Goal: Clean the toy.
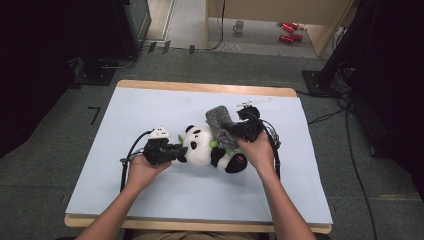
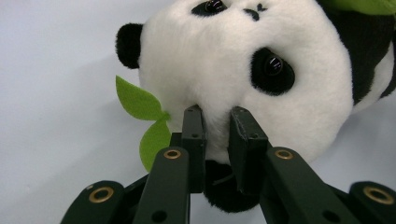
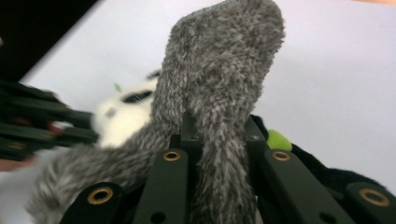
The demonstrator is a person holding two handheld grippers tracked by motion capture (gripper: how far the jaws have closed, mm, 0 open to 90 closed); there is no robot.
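A plush panda [image 1: 207, 147] lies on its back in the middle of the table, head to the left. My left gripper [image 1: 176, 151] is shut on the white plush of the panda's head [image 2: 233, 60], its jaws pinching the fur between them [image 2: 216, 116]. A green felt leaf [image 2: 140, 109] sticks out beside the head. A fuzzy grey scarf [image 1: 220, 125] lies across the panda's neck and stands up behind it. My right gripper [image 1: 234, 134] is shut on this grey scarf [image 3: 219, 93], which rises between its jaws [image 3: 218, 126].
A pale blue sheet [image 1: 150, 105] covers the wooden table. Dark equipment and cables stand on the carpet to the left and right. A mug [image 1: 238, 26] and red cans [image 1: 289, 31] lie on the floor far behind.
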